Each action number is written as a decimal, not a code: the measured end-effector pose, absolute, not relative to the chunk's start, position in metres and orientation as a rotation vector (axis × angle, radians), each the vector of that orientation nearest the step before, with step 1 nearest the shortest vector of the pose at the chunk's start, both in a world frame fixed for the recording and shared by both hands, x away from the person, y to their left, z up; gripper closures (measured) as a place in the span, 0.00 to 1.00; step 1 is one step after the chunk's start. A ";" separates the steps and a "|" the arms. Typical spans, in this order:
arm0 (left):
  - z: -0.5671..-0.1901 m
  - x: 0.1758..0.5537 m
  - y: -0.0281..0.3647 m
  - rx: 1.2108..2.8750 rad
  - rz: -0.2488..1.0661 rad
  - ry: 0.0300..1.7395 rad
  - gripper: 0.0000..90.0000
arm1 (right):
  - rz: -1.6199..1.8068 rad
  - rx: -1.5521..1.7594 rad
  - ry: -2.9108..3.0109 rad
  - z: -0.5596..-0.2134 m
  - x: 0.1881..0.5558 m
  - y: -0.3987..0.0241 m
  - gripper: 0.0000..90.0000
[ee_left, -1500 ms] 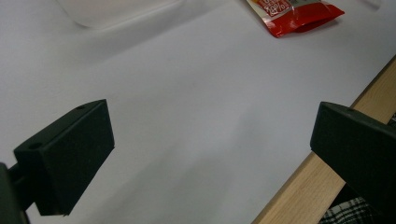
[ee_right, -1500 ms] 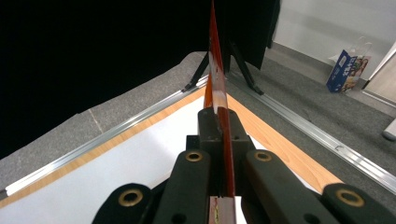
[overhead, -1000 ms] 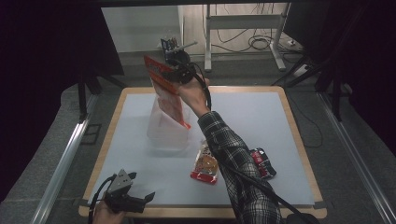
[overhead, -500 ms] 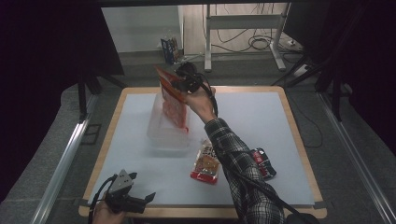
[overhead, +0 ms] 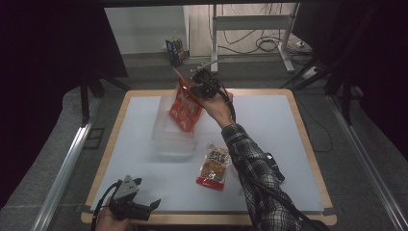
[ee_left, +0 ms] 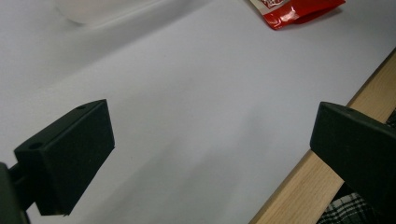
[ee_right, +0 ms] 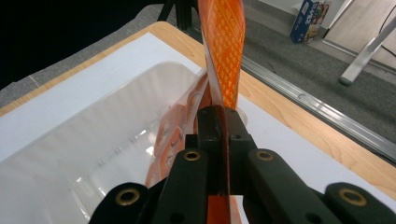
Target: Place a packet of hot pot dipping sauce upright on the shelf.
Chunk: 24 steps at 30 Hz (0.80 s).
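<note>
The worktop [overhead: 269, 125] occupies the centre of the high view: a white sheet inside a pale wooden border, dark floor on all sides.

A clear plastic tub [overhead: 174, 129] stands on the worktop left of centre in the high view. It is open-topped and looks empty. In the right gripper view its rounded rim and glossy floor take up the left half of the frame.

The orange packet [overhead: 184, 107] hangs at upper centre of the high view, above the far right part of the tub, lower edge within or just over the rim; which of the two cannot be told. It is a flat, flexible pouch, orange-red with pale round motifs on its face. In the right gripper view its sealed top edge, with a fine embossed texture, stands up past the fingers and twists slightly.

The right gripper [overhead: 203, 85] is clenched on the top edge of the orange packet; its fingers [ee_right: 211, 130] press together with the film between them.

A second packet [overhead: 214, 167], red-edged with a printed face, lies flat on the worktop below and right of the tub.

The left gripper [overhead: 144, 208] rests at the lower left of the high view, fingers [ee_left: 70, 154] spread wide with nothing between them.

Step in hand, by judgement: placing the orange packet into the tub. The next move calls for lowering until the packet rests inside the walls, then releasing. The limp film may catch on the rim.
</note>
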<state>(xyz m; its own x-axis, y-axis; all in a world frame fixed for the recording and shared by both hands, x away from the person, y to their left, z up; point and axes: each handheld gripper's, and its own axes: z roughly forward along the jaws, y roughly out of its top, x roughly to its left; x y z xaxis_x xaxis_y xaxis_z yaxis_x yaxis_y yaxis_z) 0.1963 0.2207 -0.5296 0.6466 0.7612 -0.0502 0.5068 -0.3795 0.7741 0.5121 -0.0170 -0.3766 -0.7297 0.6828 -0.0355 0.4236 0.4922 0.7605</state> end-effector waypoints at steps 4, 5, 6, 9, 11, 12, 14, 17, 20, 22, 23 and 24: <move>-0.530 0.196 0.219 2.080 0.411 0.976 0.00 | 1.099 0.913 2.415 -0.375 0.512 -0.018 0.91; -0.530 0.196 0.219 2.079 0.411 0.978 0.00 | 1.104 0.909 2.421 -0.375 0.513 -0.018 0.87; -0.530 0.196 0.219 2.075 0.410 0.980 0.00 | 1.110 0.905 2.423 -0.375 0.513 -0.018 0.82; -0.530 0.197 0.220 2.067 0.401 0.988 0.00 | 1.106 0.894 2.419 -0.377 0.513 -0.019 0.67; -0.530 0.197 0.221 2.064 0.396 0.992 0.00 | 1.111 0.892 2.418 -0.378 0.515 -0.020 0.58; -0.530 0.197 0.221 2.063 0.394 0.993 0.00 | 1.117 0.898 2.419 -0.378 0.515 -0.021 0.53; -0.530 0.198 0.221 2.063 0.391 0.996 0.00 | 1.133 0.899 2.427 -0.378 0.516 -0.023 0.45; -0.530 0.198 0.221 2.062 0.390 1.000 0.00 | 1.133 0.884 2.437 -0.378 0.517 -0.026 0.34; -0.530 0.198 0.221 2.064 0.393 1.003 0.00 | 1.143 0.864 2.446 -0.377 0.517 -0.030 0.26; -0.530 0.198 0.221 2.066 0.394 1.002 0.00 | 1.147 0.852 2.443 -0.377 0.516 -0.033 0.21; -0.530 0.198 0.220 2.068 0.395 1.001 0.00 | 1.149 0.852 2.446 -0.376 0.515 -0.035 0.17; -0.530 0.198 0.220 2.071 0.394 0.999 0.00 | 1.153 0.837 2.448 -0.376 0.515 -0.037 0.14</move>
